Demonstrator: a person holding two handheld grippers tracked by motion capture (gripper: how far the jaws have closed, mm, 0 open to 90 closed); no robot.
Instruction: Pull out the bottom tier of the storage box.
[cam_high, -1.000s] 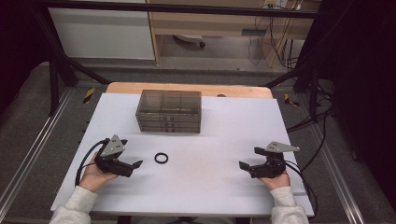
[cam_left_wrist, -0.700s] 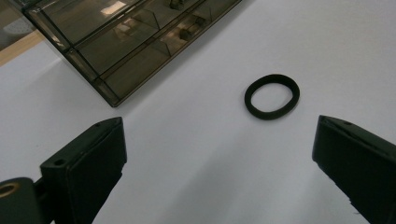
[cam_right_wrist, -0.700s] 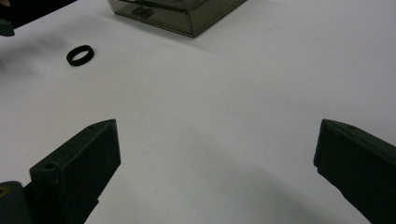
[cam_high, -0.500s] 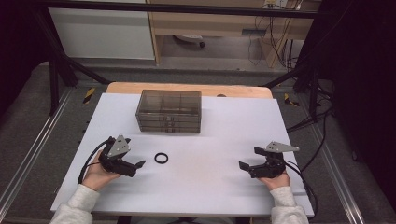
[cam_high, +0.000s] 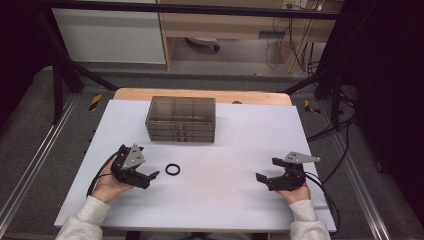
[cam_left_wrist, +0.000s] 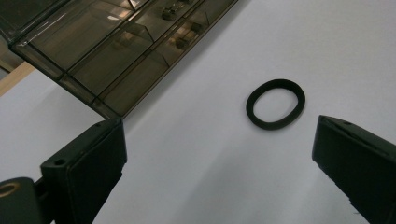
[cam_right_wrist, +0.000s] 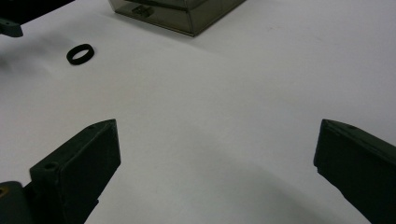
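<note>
The left gripper (cam_high: 150, 175) sits low over the white table (cam_high: 225, 200), near its front-left part, held in the person's left hand (cam_high: 107, 185). Its jaws stand wide apart with nothing between them. The right gripper (cam_high: 265, 176) sits near the front-right part of the table, well apart from the left one; its jaws are also spread wide and hold nothing.

The black ring (cam_high: 172, 169) lies flat on the table just beyond the tips of the left gripper, not touching them. In the left gripper view the ring (cam_left_wrist: 275, 103) lies ahead of the jaws, closer to the right-hand jaw.

Farther back, a smoked transparent drawer box (cam_high: 181, 119) stands on the table, apart from the ring. Its drawers appear closed.
</note>
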